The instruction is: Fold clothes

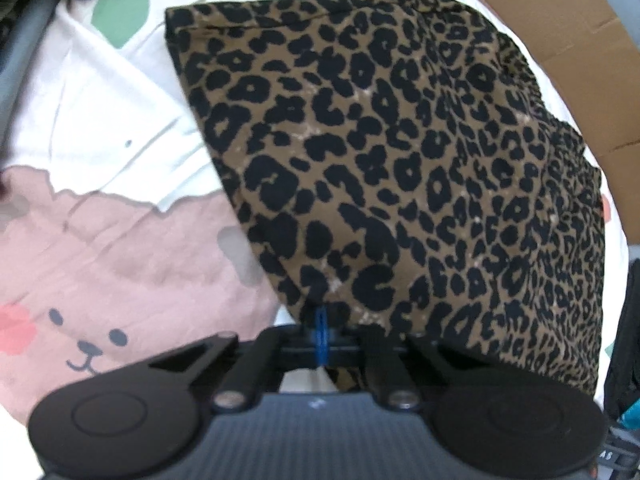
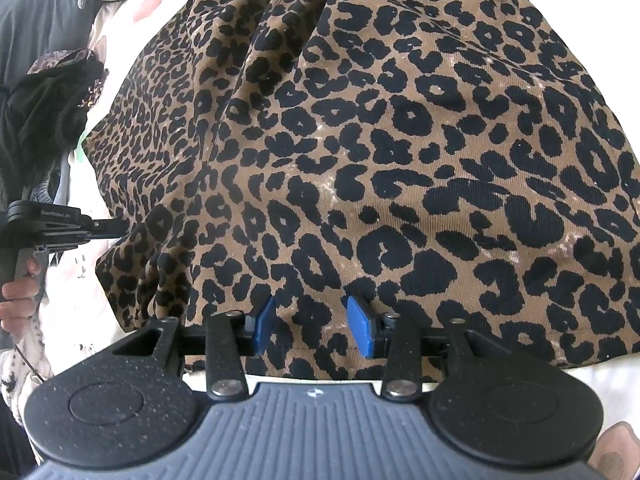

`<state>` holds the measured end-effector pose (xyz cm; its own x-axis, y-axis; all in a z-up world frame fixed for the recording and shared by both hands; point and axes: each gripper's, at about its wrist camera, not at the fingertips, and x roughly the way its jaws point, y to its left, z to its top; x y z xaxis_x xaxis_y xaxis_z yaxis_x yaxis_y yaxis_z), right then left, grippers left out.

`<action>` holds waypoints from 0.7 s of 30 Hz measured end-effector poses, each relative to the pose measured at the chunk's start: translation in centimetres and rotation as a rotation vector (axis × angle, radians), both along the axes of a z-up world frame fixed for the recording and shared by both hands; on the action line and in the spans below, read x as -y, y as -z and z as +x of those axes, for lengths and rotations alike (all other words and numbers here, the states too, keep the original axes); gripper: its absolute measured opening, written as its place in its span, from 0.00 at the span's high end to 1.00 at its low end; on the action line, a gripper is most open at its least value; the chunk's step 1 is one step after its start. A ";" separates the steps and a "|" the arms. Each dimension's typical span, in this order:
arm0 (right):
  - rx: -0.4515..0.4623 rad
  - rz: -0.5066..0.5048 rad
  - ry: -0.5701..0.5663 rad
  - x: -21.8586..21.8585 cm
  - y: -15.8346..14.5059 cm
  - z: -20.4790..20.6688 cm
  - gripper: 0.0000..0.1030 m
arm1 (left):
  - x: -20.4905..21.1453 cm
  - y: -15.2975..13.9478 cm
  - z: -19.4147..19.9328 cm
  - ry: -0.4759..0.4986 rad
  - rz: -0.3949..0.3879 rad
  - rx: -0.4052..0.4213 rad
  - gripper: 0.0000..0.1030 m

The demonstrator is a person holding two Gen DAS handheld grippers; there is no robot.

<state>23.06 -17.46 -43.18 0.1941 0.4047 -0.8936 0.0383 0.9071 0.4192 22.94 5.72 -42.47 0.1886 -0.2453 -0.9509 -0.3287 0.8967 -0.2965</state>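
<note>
A leopard-print garment [image 1: 400, 160] lies spread on the bed sheet [image 1: 100, 120] and fills most of the right wrist view [image 2: 360, 140]. My left gripper [image 1: 321, 334] is shut, its blue pads pinching the garment's near corner. The right wrist view shows the same gripper [image 2: 120, 226] from the side, at the cloth's left edge. My right gripper [image 2: 314, 326] is open over the garment's near hem. Its blue pads [image 2: 362, 326] stand apart, with the cloth lying flat between them and not pressed.
The sheet is white with a pink bear print [image 1: 88, 340]. A cardboard box [image 1: 560, 20] stands beyond the bed's far right edge. A heap of dark clothes [image 2: 40, 120] lies at the left, above a person's hand [image 2: 20, 296] holding the left gripper's handle.
</note>
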 end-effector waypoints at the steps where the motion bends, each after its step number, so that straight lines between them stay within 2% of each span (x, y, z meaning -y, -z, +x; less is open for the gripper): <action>1: 0.000 0.001 -0.001 0.0 -0.1 0.0 0.55 | 0.0 -0.3 -0.2 -0.004 0.002 0.004 1.00; 9: 0.025 0.009 -0.033 -0.4 -0.9 0.1 0.55 | -1.0 -1.8 -1.5 -0.028 0.022 0.026 1.00; 16: 0.027 -0.015 -0.083 -0.8 -0.1 0.4 0.54 | -0.6 0.2 -1.4 -0.018 0.051 0.003 1.00; 21: 0.011 -0.036 -0.096 -0.7 0.8 0.4 0.55 | 0.4 -1.2 -1.3 0.038 0.070 0.025 0.97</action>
<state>23.42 -16.73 -43.99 0.1658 0.3899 -0.9058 -0.0535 0.9207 0.3865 21.61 5.37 -41.31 0.2043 -0.1852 -0.9612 -0.2878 0.9272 -0.2399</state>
